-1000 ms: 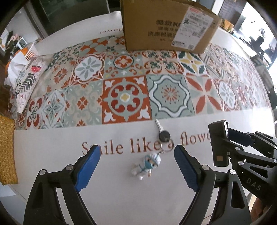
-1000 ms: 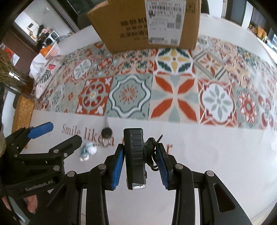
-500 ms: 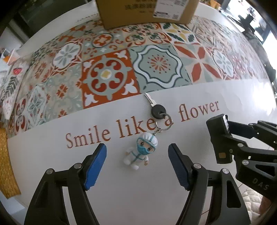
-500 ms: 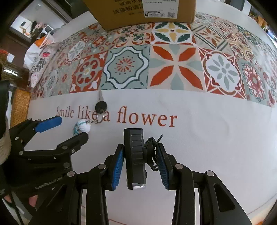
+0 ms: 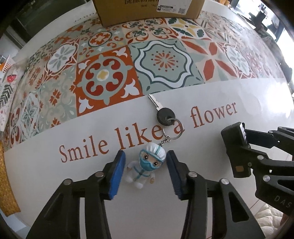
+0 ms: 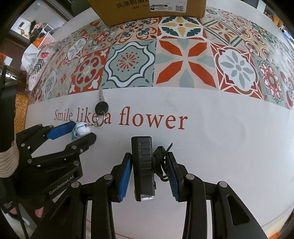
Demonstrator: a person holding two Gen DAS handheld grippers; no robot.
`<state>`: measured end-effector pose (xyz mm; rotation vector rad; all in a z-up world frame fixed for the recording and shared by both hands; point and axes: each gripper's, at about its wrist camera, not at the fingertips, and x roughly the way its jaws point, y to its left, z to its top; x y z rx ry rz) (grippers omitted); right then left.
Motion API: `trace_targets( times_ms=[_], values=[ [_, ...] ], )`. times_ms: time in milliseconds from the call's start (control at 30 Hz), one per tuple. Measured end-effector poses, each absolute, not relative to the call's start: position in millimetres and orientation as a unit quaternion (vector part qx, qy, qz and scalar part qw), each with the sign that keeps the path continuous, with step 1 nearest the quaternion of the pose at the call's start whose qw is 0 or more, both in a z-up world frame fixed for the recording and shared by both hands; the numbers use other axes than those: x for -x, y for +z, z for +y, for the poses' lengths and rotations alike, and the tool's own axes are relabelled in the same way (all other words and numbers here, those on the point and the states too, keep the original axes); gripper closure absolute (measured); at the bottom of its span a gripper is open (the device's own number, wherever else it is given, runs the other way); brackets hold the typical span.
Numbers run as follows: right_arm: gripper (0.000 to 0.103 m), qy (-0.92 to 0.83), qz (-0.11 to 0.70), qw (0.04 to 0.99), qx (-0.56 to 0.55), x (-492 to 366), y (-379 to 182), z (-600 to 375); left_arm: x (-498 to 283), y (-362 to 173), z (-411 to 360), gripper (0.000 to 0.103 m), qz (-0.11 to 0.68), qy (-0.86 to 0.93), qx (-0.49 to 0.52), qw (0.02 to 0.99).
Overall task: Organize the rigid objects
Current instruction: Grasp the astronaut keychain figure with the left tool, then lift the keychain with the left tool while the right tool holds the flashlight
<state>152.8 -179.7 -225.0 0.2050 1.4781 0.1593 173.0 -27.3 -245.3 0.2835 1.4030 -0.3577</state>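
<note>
While the left gripper was wide and short of the figure a second ago, it now brackets it: approach done, pinch pending.

change: left gripper (image 5: 146, 161) has come forward and down and its gap has narrowed; blue pads (image 5: 117, 172) now sit either side of the keychain figure (image 5: 146, 168), right pad about touching the hood, left pad just beside the arm with a sliver of gap.
left state: parted, not yet clamped on the figure; contact on the left side hard to tell.
meaning: looks like the grasp step for the keychain; closing the jaws is probably all that is left before a lift.
right state: right gripper (image 6: 148, 174) clamped on a black bike light (image 6: 144, 167), strap bunched against the right pad; no change, held above the cloth.
keychain location: lying on the white band of the tablecloth (image 5: 220, 95), over the printed "like a", well short of the cardboard box (image 5: 147, 11).
long axis: figure, chain, ring (image 5: 173, 128), key (image 5: 162, 110) strung in one line, running away from the left gripper and slightly left.
pointing: key blade tip aims at the tile border; figure's feet point back at the camera, face up.
risk: key and ring will dangle when lifted.
</note>
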Motion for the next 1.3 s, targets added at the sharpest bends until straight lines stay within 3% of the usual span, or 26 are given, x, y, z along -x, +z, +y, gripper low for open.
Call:
trace_targets(
  times_ms=[667, 800, 833, 1300],
  values=[
    [0.065, 0.090, 0.611, 0.783, -0.073, -163, -185, -182, -169, -200, -14, 0.064, 0.588, -0.161, -0.063, 0.790],
    [0.068, 0.096, 0.588, 0.800, -0.078, -168, -171, -186, -172, -184, -19, 0.064, 0.571, -0.160, -0.054, 0.803],
    [0.081, 0.097, 0.582, 0.803, -0.082, -168, -168, -188, -173, -181, -19, 0.064, 0.567, -0.159, -0.052, 0.806],
    [0.082, 0.114, 0.558, 0.817, -0.097, -173, -157, -194, -183, -161, -30, 0.064, 0.544, -0.158, -0.032, 0.824]
  ],
)
